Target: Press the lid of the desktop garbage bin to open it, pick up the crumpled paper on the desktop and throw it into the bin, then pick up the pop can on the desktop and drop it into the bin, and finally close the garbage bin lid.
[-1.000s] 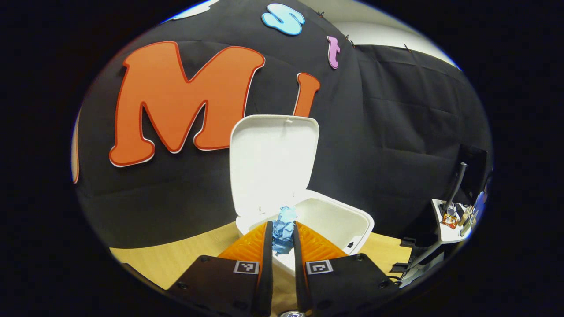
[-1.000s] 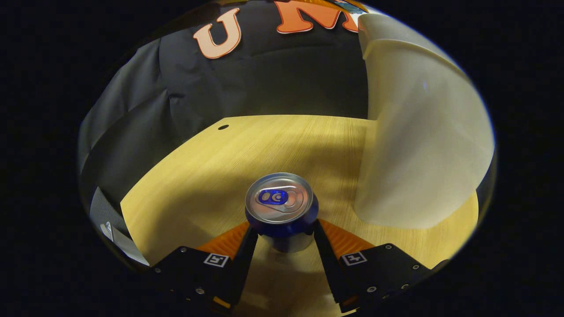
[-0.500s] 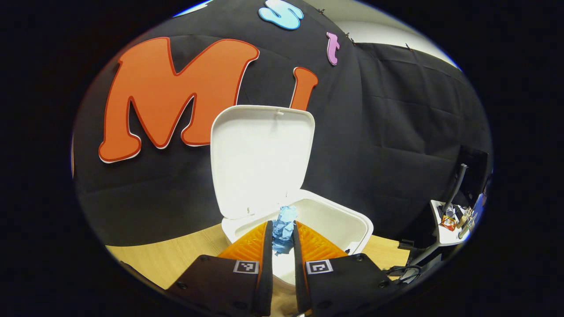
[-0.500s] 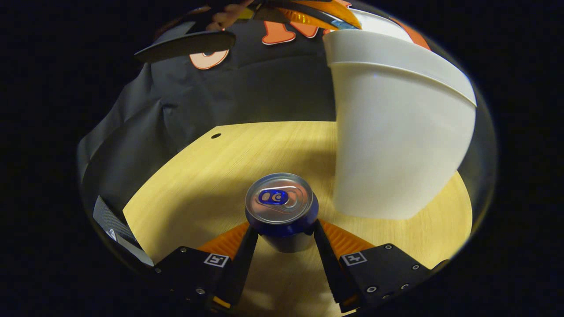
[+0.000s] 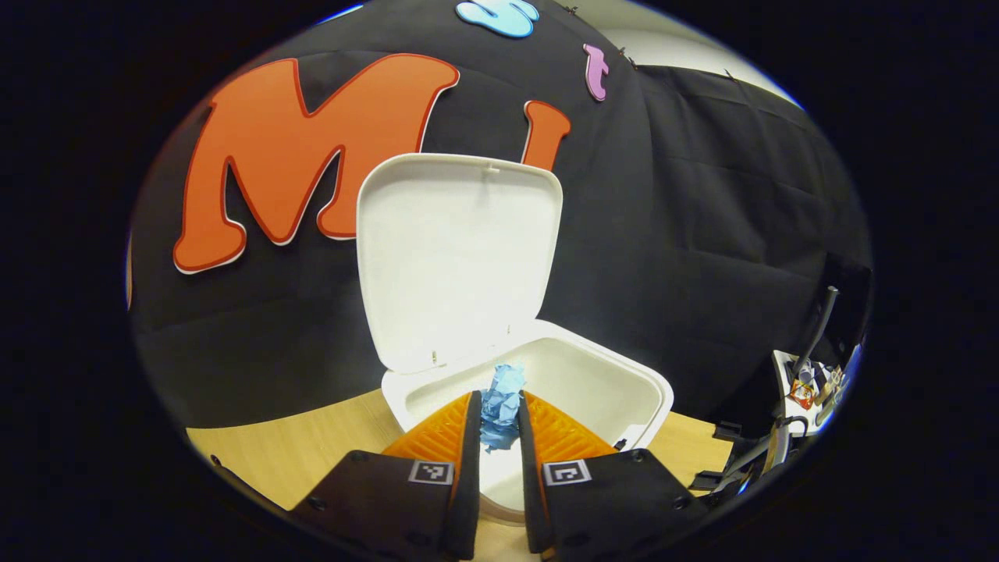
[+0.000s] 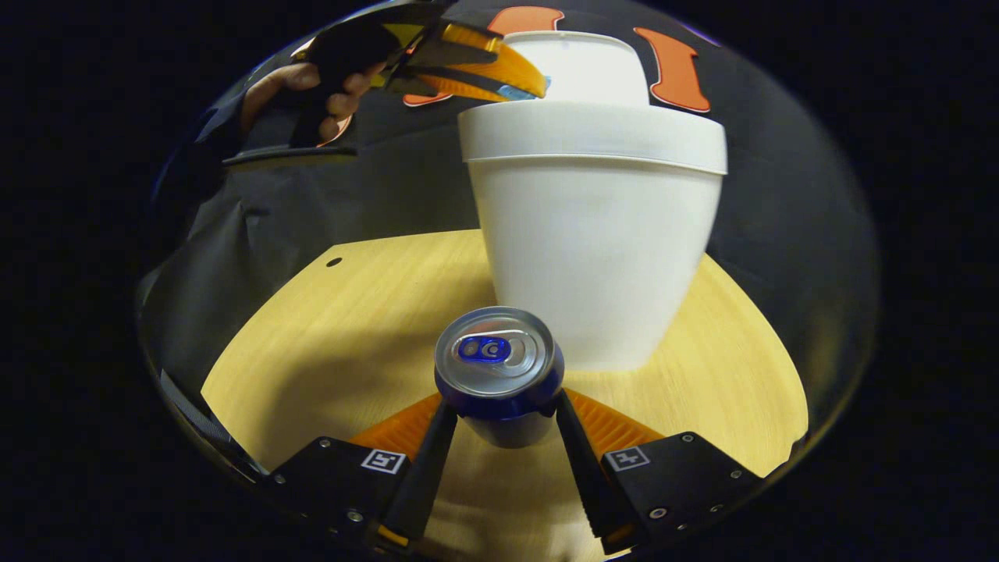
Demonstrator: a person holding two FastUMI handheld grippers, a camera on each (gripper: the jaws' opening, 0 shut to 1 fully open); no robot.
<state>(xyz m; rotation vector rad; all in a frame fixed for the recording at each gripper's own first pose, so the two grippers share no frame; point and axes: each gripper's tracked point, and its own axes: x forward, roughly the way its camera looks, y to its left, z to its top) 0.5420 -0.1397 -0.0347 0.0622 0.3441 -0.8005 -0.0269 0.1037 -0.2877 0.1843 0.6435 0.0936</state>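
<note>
Closer over the bin (image 5: 624,378), left claw (image 5: 499,425) pinches crumpled paper (image 5: 502,402).

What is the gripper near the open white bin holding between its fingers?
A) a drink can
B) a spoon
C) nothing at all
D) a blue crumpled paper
D: in the left gripper view, the left gripper is shut on the blue crumpled paper, poised over the open bin whose lid stands raised.
</note>
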